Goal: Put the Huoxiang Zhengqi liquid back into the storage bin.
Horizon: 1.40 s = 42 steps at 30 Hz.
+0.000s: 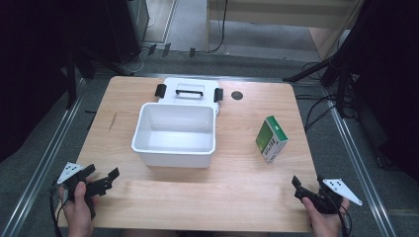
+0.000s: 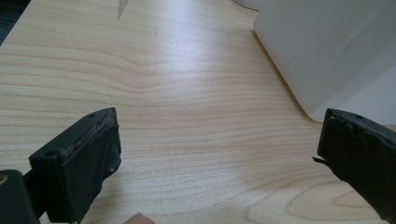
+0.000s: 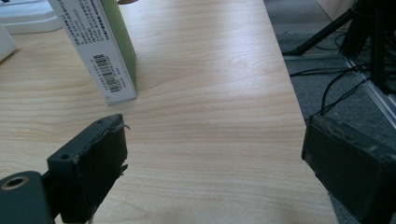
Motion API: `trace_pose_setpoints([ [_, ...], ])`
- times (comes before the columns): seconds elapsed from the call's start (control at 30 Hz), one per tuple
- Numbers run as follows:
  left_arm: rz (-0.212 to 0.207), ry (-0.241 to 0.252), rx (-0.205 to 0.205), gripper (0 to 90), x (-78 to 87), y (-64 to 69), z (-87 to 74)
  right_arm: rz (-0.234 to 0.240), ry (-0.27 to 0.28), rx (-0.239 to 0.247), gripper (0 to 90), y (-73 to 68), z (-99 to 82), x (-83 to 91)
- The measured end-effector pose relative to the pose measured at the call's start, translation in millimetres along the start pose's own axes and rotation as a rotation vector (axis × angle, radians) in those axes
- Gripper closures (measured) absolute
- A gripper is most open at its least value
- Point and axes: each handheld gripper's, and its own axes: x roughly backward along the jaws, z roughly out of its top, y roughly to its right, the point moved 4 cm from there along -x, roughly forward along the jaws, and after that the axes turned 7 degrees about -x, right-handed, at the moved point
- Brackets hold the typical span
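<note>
Nothing looks started: the smooth white plastic box point(image 1: 174, 134) sits open and empty mid-table, its lid point(image 1: 189, 91) lying flat behind it, and the green-and-white cardboard carton point(image 1: 271, 138) stands upright well to its right. The left gripper point(image 1: 101, 181) and right gripper point(image 1: 302, 188) rest near the table's front corners on either side of the box, jaws spread apart and holding nothing, so presumably the carton has yet to go inside.

Pale wooden worktop point(image 1: 247, 177) on grey floor point(image 1: 44, 148); black tripod legs point(image 1: 316, 66) and cables point(image 1: 316, 111) beyond, dark surroundings.
</note>
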Motion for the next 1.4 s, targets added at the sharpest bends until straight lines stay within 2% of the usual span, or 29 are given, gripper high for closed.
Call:
trace_pose_setpoints([
  [0.17, 0.000, -0.001, -0.003, 0.0, 0.3, -0.1, -0.1, -0.011, -0.010, 0.021, 12.4, -2.0, -0.2, -1.2],
  [0.23, 0.002, 0.002, -0.004, 0.1, 0.4, 0.1, -0.1, -0.018, -0.030, 0.033, 12.6, -2.9, -0.1, -2.7],
  [0.3, 0.003, 0.002, -0.006, 0.0, 0.5, 0.1, -0.1, -0.007, -0.049, 0.023, 12.6, -4.7, 0.3, -3.2],
  [0.33, 0.002, 0.001, -0.008, 0.0, 0.5, 0.3, -0.2, 0.001, -0.061, 0.032, 12.7, -5.3, 1.0, -3.8],
  [0.37, 0.003, 0.001, -0.009, 0.0, 0.4, 0.6, -0.2, -0.020, -0.104, 0.067, 13.2, -7.8, 4.9, -4.7],
  [0.47, 0.003, -0.001, -0.007, 0.0, 0.2, 0.7, -0.3, -0.012, -0.136, 0.077, 13.3, -10.6, 10.3, -4.1],
  [0.5, 0.002, -0.001, -0.006, 0.0, 0.2, 0.6, -0.3, -0.012, -0.179, 0.093, 13.6, -14.1, 17.0, -4.2],
  [0.57, 0.002, -0.001, -0.006, 0.0, 0.2, 0.6, -0.3, -0.006, -0.200, 0.100, 13.6, -15.6, 19.2, -4.5],
  [0.6, 0.002, 0.000, -0.007, 0.0, 0.2, 0.7, -0.3, 0.005, -0.263, 0.117, 13.6, -20.8, 25.2, -5.7],
  [0.67, 0.001, 0.000, -0.007, 0.0, 0.2, 0.7, -0.3, 0.019, -0.334, 0.147, 13.3, -27.9, 30.3, -6.9],
  [0.7, 0.001, 0.000, -0.007, 0.0, 0.2, 0.7, -0.3, 0.019, -0.334, 0.147, 13.3, -27.9, 30.3, -6.9],
  [0.73, 0.000, -0.001, -0.007, 0.0, 0.4, 0.5, -0.3, 0.027, -0.420, 0.176, 13.0, -37.0, 35.0, -8.0],
  [0.77, 0.000, -0.001, -0.007, 0.0, 0.4, 0.5, -0.3, 0.027, -0.420, 0.176, 13.0, -37.0, 35.0, -8.0],
  [0.8, 0.000, 0.000, -0.007, 0.0, 0.3, 0.5, -0.3, 0.025, -0.451, 0.179, 13.1, -40.1, 36.5, -8.5],
  [0.87, -0.001, -0.001, -0.007, 0.0, 0.3, 0.5, -0.3, 0.004, -0.588, 0.211, 13.2, -51.5, 43.7, -12.1],
  [1.0, -0.001, -0.002, -0.006, 0.1, 0.2, 0.3, -0.3, -0.026, -0.709, 0.275, 13.1, -64.7, 55.6, -15.4],
  [1.03, -0.001, -0.002, -0.006, 0.0, 0.2, 0.3, -0.3, -0.026, -0.709, 0.275, 13.1, -64.7, 55.6, -15.4],
  [1.07, -0.001, -0.002, -0.005, 0.0, 0.2, 0.3, -0.3, -0.031, -0.759, 0.299, 13.0, -72.7, 63.7, -16.8],
  [1.1, -0.001, -0.002, -0.005, 0.1, 0.2, 0.3, -0.3, -0.031, -0.759, 0.299, 13.0, -72.7, 63.7, -16.8],
  [1.13, -0.001, -0.002, -0.006, 0.0, 0.2, 0.3, -0.3, -0.029, -0.778, 0.314, 13.1, -80.1, 71.2, -18.6],
  [1.27, -0.002, -0.002, -0.005, 0.0, 0.2, 0.3, -0.3, -0.045, -0.804, 0.338, 14.0, -91.7, 83.5, -22.9],
  [1.33, -0.002, -0.002, -0.004, 0.0, 0.2, 0.3, -0.3, -0.045, -0.811, 0.341, 13.9, -93.8, 85.8, -23.6],
  [1.4, -0.002, -0.002, -0.004, 0.1, 0.2, 0.2, -0.3, -0.036, -0.824, 0.351, 13.4, -102.5, 95.4, -27.0],
])
